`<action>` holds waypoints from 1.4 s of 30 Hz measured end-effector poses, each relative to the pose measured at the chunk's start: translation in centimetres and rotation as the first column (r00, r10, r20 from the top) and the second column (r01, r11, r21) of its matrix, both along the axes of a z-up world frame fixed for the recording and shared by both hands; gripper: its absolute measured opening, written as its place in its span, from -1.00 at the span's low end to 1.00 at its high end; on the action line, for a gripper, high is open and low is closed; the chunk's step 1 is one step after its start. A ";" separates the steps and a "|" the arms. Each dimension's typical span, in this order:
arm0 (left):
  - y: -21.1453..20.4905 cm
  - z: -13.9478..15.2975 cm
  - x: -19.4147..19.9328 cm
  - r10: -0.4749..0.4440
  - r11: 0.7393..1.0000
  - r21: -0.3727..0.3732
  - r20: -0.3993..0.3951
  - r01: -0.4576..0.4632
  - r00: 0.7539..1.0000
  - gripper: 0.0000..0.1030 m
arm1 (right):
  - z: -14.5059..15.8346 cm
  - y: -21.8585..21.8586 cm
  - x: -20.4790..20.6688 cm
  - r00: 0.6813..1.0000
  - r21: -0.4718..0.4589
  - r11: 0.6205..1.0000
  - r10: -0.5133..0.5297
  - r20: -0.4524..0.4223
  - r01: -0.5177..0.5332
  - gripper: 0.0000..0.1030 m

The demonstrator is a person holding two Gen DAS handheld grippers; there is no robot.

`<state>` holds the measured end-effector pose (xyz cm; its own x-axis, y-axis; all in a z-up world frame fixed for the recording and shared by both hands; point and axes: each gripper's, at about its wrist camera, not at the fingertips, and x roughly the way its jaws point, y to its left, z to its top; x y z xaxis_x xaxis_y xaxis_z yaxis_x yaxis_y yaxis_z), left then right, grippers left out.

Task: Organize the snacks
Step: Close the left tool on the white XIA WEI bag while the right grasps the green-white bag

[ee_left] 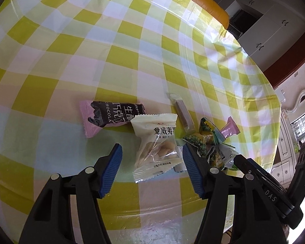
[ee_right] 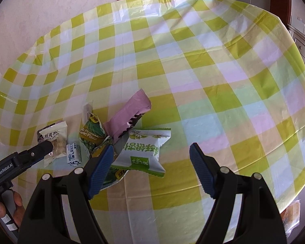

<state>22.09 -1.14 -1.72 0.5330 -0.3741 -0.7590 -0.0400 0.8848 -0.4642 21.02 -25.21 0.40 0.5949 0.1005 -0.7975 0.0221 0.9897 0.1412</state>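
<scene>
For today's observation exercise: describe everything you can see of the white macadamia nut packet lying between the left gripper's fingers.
The white macadamia nut packet is a crinkly plastic pouch with crimped ends, black Chinese lettering above and a clear window showing pale nuts. It lies flat on the checked tablecloth, sealed, overlapping the pink chocolate wrapper. The left gripper is open around it, pads apart from it.

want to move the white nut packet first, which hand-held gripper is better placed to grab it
Left. The left hand-held gripper already has its open jaws either side of the white nut packet, pads not yet pressing. The right hand-held gripper is lined up on the green-and-white snack packet instead.
</scene>
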 end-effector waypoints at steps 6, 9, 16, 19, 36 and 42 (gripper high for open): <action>-0.9 -0.3 0.7 -0.020 0.999 0.027 0.001 0.020 1.000 0.02 | -0.6 0.5 0.8 1.000 -0.020 1.000 0.008 -0.009 -0.009 0.49; -1.2 -0.4 1.0 -0.020 0.999 0.044 0.003 0.020 1.000 0.00 | -0.9 0.6 1.2 1.000 -0.029 1.000 0.007 -0.015 -0.008 0.49; -2.1 -0.3 1.2 -0.037 0.994 0.106 0.011 0.035 0.999 -0.11 | -1.8 0.8 1.8 0.999 -0.046 0.999 0.007 -0.048 -0.009 0.17; -2.3 -0.3 1.3 -0.042 0.991 0.126 0.014 0.040 0.999 -0.12 | -2.2 0.8 1.8 0.998 -0.047 0.999 0.008 -0.062 -0.011 0.05; -1.8 -0.2 0.5 -0.023 0.990 0.139 0.017 0.021 1.000 -0.21 | -1.7 0.7 1.1 0.999 -0.058 0.998 0.015 -0.038 -0.017 -0.05; -1.6 0.4 -0.3 -0.012 0.990 0.140 0.028 0.008 1.000 -0.21 | -1.1 0.6 0.2 0.999 -0.060 0.998 0.022 -0.036 -0.025 -0.05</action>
<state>21.76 -2.71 -1.34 0.5521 -0.2712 -0.7884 -0.0188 0.9413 -0.3370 21.22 -24.63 -0.69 0.5646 0.0648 -0.8228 0.0025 0.9968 0.0803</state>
